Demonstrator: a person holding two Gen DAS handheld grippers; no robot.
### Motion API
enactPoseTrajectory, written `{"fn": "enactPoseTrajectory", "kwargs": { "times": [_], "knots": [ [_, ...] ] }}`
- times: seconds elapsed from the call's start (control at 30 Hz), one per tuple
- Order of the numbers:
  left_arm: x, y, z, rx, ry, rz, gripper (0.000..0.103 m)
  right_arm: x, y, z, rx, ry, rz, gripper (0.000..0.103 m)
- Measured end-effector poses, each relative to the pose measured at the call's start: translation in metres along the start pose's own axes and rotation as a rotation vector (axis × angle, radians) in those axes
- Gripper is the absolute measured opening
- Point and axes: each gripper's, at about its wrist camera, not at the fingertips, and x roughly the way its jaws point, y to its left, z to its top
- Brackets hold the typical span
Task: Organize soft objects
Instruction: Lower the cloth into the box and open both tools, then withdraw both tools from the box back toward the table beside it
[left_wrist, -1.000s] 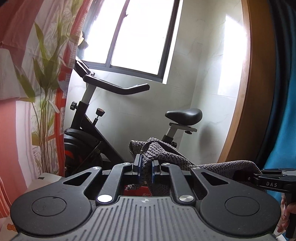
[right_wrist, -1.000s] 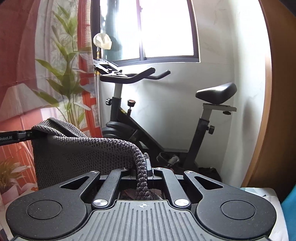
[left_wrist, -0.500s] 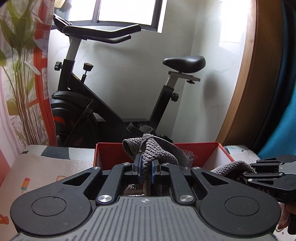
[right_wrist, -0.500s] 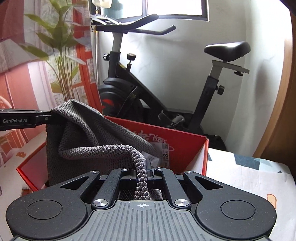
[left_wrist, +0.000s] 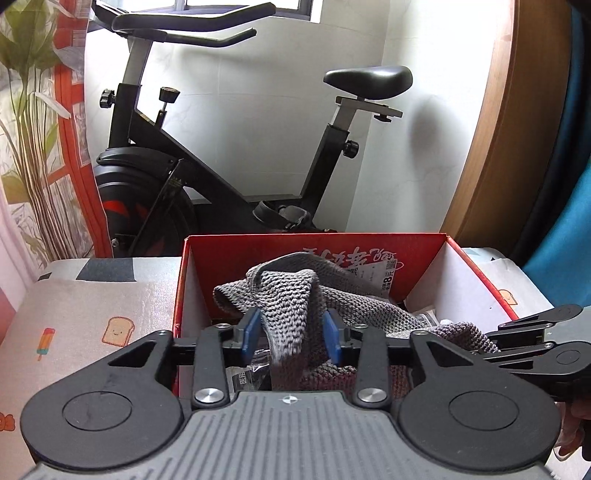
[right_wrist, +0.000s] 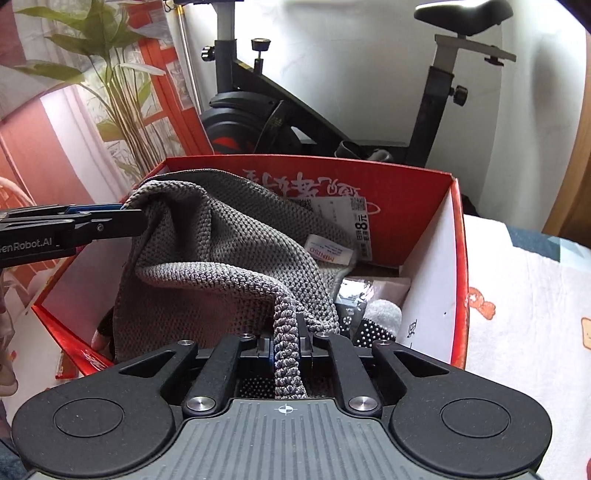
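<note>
Your left gripper sits spread with the grey knit loose between its blue pads, your right gripper pinches its corded edge, knit draped in the red box, tag reads MINISO, items underneath mostly hidden.
</note>
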Motion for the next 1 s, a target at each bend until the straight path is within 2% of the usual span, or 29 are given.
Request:
{"fn": "enactPoseTrajectory", "kwargs": {
  "times": [0.1, 0.17, 0.2, 0.27, 0.33, 0.4, 0.57, 0.6, 1.0],
  "knots": [
    [-0.004, -0.005, 0.001, 0.022, 0.011, 0.008, 0.051, 0.002, -0.003, -0.002, 0.043, 0.023, 0.022, 0.018],
    [-0.008, -0.006, 0.002, 0.024, 0.014, 0.007, 0.067, 0.001, -0.004, -0.003, 0.058, 0.033, 0.029, 0.022],
    [-0.011, -0.006, 0.002, 0.025, 0.009, 0.007, 0.071, -0.001, -0.004, -0.004, 0.063, 0.031, 0.024, 0.024],
    [-0.018, -0.007, 0.004, 0.022, -0.004, 0.020, 0.088, -0.007, -0.004, -0.003, 0.079, 0.019, 0.021, 0.041],
    [-0.027, -0.006, 0.005, 0.017, -0.019, 0.030, 0.096, -0.015, -0.003, -0.002, 0.094, -0.005, 0.024, 0.053],
    [-0.036, -0.005, 0.007, 0.009, -0.035, 0.035, 0.099, -0.023, -0.002, -0.001, 0.101, -0.018, 0.030, 0.060],
    [-0.063, -0.004, 0.011, -0.012, -0.066, 0.063, 0.103, -0.050, 0.002, 0.003, 0.125, -0.080, 0.029, 0.098],
    [-0.068, -0.004, 0.011, -0.015, -0.073, 0.067, 0.103, -0.056, 0.003, 0.004, 0.132, -0.089, 0.032, 0.101],
    [-0.149, -0.019, 0.002, -0.036, -0.175, 0.146, 0.103, -0.151, 0.030, -0.004, 0.126, -0.296, 0.033, 0.103]
  ]
}}
